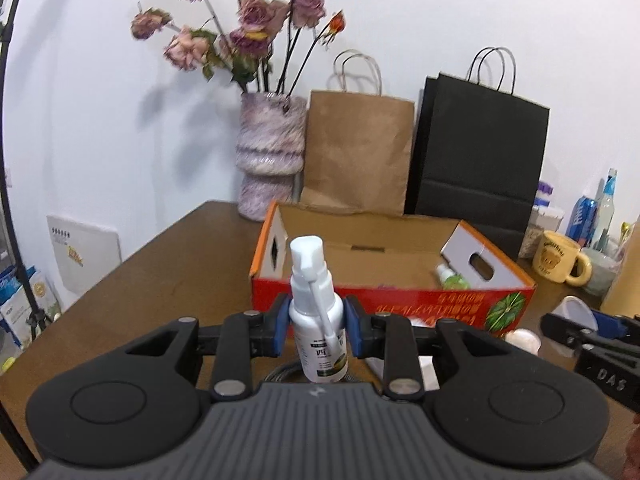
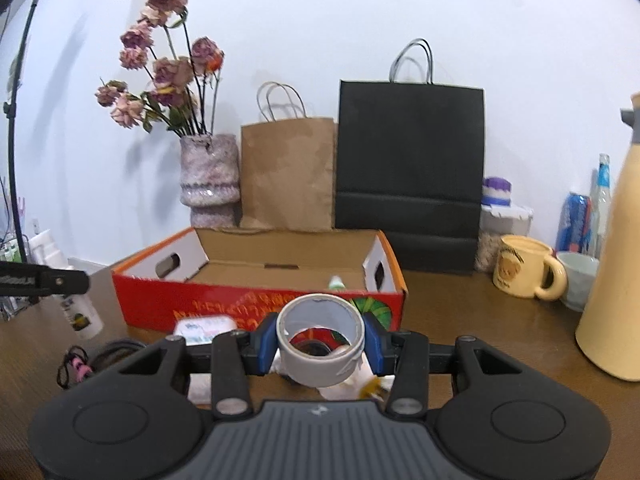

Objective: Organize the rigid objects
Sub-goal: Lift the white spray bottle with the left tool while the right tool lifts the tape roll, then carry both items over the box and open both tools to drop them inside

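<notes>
The left gripper (image 1: pixel 316 326) clamps its blue pads on a smooth white plastic spray bottle (image 1: pixel 317 312), upright and clear of the brown wooden table (image 1: pixel 168 280), just before the open red cardboard box (image 1: pixel 384 280). Inside the box lies a small green-capped bottle (image 1: pixel 450 276). The right gripper (image 2: pixel 320 342) squeezes a grey tape roll (image 2: pixel 322 336), a hollow ring, near the box's front wall.

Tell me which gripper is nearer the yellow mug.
Right. The right gripper, holding the tape, sits just left of the mug. The left gripper, holding the spray bottle, is farther left.
</notes>
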### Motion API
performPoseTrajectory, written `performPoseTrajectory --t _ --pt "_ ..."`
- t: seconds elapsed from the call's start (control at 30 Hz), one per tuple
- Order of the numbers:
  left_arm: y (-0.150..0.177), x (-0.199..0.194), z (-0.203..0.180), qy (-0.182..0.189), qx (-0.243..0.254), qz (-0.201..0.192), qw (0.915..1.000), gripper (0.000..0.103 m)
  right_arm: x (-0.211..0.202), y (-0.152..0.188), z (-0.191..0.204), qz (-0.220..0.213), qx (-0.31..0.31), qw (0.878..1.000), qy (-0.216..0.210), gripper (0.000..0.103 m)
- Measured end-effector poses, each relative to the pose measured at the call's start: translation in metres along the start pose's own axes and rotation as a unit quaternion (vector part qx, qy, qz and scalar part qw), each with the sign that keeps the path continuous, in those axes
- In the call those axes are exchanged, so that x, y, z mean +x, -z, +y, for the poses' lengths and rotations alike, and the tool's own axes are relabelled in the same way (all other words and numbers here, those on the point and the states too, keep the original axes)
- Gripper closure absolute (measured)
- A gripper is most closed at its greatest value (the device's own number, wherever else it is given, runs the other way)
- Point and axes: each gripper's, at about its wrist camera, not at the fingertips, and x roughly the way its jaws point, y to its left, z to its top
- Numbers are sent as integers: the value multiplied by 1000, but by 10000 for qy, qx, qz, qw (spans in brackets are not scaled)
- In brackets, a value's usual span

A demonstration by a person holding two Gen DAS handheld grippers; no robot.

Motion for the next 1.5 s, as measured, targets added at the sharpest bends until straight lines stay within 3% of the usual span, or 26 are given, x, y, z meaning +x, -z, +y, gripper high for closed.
performPoseTrajectory --t 0.67,1.07,1.5 --pt "-61 54 -23 11 -314 -430 9986 73 65 -68 18 -488 257 9983 -185 60" --pt "-74 110 -21 -198 -279 -313 9989 73 124 -81 19 -359 211 9988 -252 60" --pt "-74 164 -21 -419 -45 -68 9991 73 180 -80 16 93 108 9997 -212 60"
